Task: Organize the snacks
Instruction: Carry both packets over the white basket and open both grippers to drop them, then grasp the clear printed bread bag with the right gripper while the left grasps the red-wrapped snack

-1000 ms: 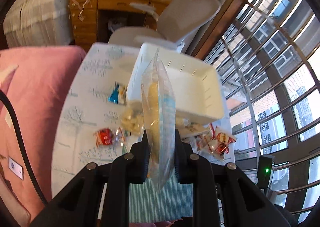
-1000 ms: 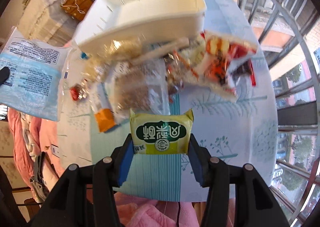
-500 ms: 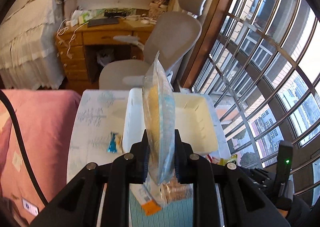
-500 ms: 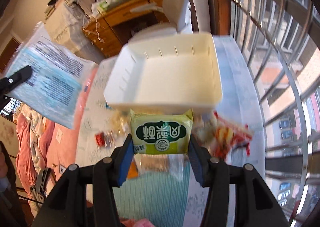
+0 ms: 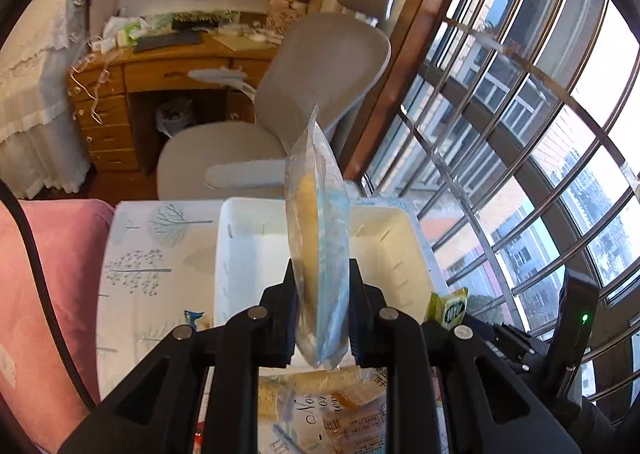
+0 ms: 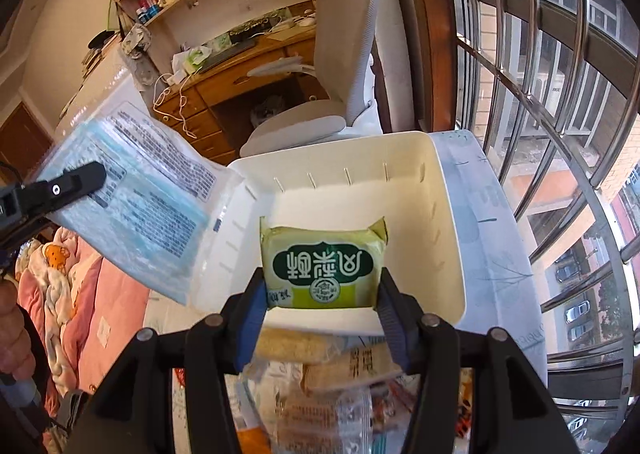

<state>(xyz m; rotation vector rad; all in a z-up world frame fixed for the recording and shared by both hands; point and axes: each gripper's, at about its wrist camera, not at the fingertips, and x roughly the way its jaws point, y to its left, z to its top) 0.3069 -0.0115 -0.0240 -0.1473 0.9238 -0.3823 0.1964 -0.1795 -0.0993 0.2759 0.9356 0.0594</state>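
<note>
A white plastic bin (image 5: 248,254) stands on the patterned tablecloth (image 5: 152,254), and nothing lies inside it. My left gripper (image 5: 322,286) is shut on a clear snack bag with blue print (image 5: 318,213), held upright edge-on over the bin's near rim. In the right wrist view the same bag (image 6: 132,197) hangs left of the bin (image 6: 448,234). My right gripper (image 6: 322,286) holds a green snack packet (image 6: 324,264) between its blue pads above the bin's floor; its jaws are easing open with the packet still between them. The packet (image 5: 450,308) also shows at the left view's lower right.
Several loose snack packs (image 6: 320,354) lie on the table just before the bin. A grey office chair (image 5: 320,65) and a wooden desk (image 5: 168,69) stand beyond the table. Window bars (image 5: 520,133) run along the right; pink bedding (image 5: 52,274) lies on the left.
Both grippers have moved forward from the snack pile to the bin. The green packet now hangs over the bin's inside, and the clear bag stands at its near rim.
</note>
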